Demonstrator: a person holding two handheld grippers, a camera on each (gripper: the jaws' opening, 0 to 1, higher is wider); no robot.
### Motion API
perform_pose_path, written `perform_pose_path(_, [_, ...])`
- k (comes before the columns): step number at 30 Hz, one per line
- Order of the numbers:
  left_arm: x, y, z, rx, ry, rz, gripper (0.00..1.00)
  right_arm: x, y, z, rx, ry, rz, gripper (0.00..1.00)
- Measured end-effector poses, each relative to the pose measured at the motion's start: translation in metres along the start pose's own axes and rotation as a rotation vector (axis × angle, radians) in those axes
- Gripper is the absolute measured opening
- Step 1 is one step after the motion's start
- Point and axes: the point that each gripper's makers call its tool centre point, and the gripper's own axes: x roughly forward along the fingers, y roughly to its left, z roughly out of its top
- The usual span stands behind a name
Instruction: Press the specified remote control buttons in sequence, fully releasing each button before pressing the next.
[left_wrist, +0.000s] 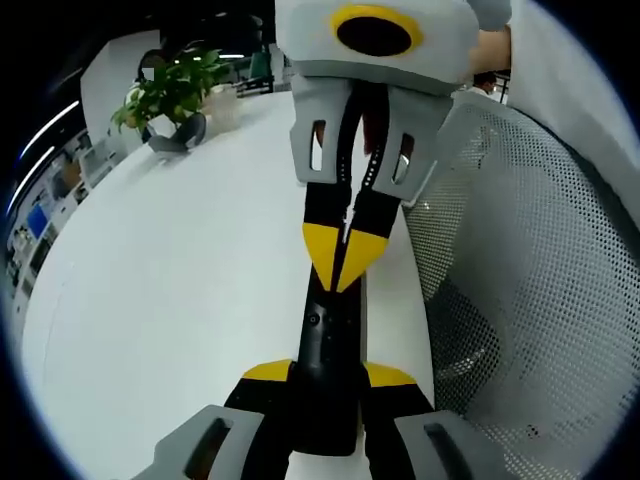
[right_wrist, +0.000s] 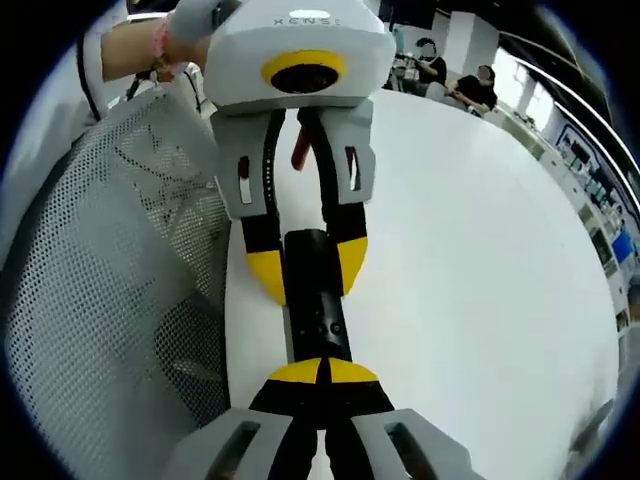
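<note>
Remote control (left_wrist: 325, 375): slim, black, small round buttons down its face, lying along the white table (left_wrist: 180, 300) edge, lower centre of both views. Your left gripper (left_wrist: 325, 375) clamps its near end between yellow-tipped jaws. Your right gripper (right_wrist: 322, 372) has its jaws closed together, tips resting on the remote's button face; from the left gripper view it (left_wrist: 345, 255) descends from the top centre. In the right gripper view the left gripper (right_wrist: 308, 262) comes from the top, straddling the remote (right_wrist: 318, 300). Left gripper view: potted plant (left_wrist: 175, 90) upper left, mesh chair (left_wrist: 530, 270) at right. Right gripper view: a hand (right_wrist: 190, 25) at the top left.
</note>
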Motion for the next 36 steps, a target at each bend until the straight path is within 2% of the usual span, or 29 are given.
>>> perform_pose_path(2, [0.000,0.000,0.000,0.002,0.002,-0.004,0.25,-0.001,0.000,0.000,0.001,-0.012,0.041,0.00])
perform_pose_path(3, [0.000,0.000,0.000,0.003,0.002,-0.007,0.25,-0.001,0.000,0.000,0.026,-0.020,0.063,0.00])
perform_pose_path(4, [0.000,0.000,0.000,0.006,0.003,-0.011,0.25,-0.001,0.000,0.000,0.088,-0.023,0.077,0.00])
perform_pose_path(5, [0.000,0.000,0.000,0.006,0.005,-0.013,0.24,-0.002,0.000,0.000,0.095,-0.026,0.084,0.00])
perform_pose_path(7, [0.000,0.000,-0.001,0.010,0.008,-0.014,0.24,-0.004,0.000,-0.003,0.028,-0.006,0.088,0.00])
perform_pose_path(10, [0.000,0.000,-0.001,0.008,0.005,-0.012,0.24,-0.008,0.000,-0.010,0.014,0.018,0.078,0.00])
perform_pose_path(15, [0.000,0.000,0.000,0.012,0.005,-0.013,0.24,-0.007,0.000,-0.009,0.019,0.011,0.068,0.00])
perform_pose_path(24, [0.001,0.000,0.000,0.011,0.022,-0.007,0.24,-0.004,0.001,-0.009,-0.119,0.085,0.012,0.00])
perform_pose_path(25, [0.001,0.000,-0.001,0.011,0.023,-0.007,0.24,-0.004,0.001,-0.009,-0.112,0.081,0.010,0.00])
perform_pose_path(27, [0.001,0.000,-0.001,0.013,0.023,-0.008,0.24,-0.005,-0.001,-0.008,-0.046,0.054,0.000,0.00])
perform_pose_path(30, [0.000,0.000,-0.001,0.013,0.022,-0.009,0.24,-0.006,-0.002,-0.008,-0.008,0.006,0.000,0.00])
perform_pose_path(32, [0.000,0.000,-0.001,0.013,0.024,-0.009,0.24,-0.006,-0.002,-0.006,0.059,-0.043,-0.005,0.00])
perform_pose_path(33, [0.000,0.000,-0.001,0.014,0.025,-0.009,0.24,-0.006,-0.002,-0.005,0.074,-0.072,-0.001,0.00])
perform_pose_path(36, [0.000,0.000,-0.001,0.013,0.023,-0.009,0.24,-0.006,-0.003,-0.005,0.093,-0.096,-0.006,0.00])
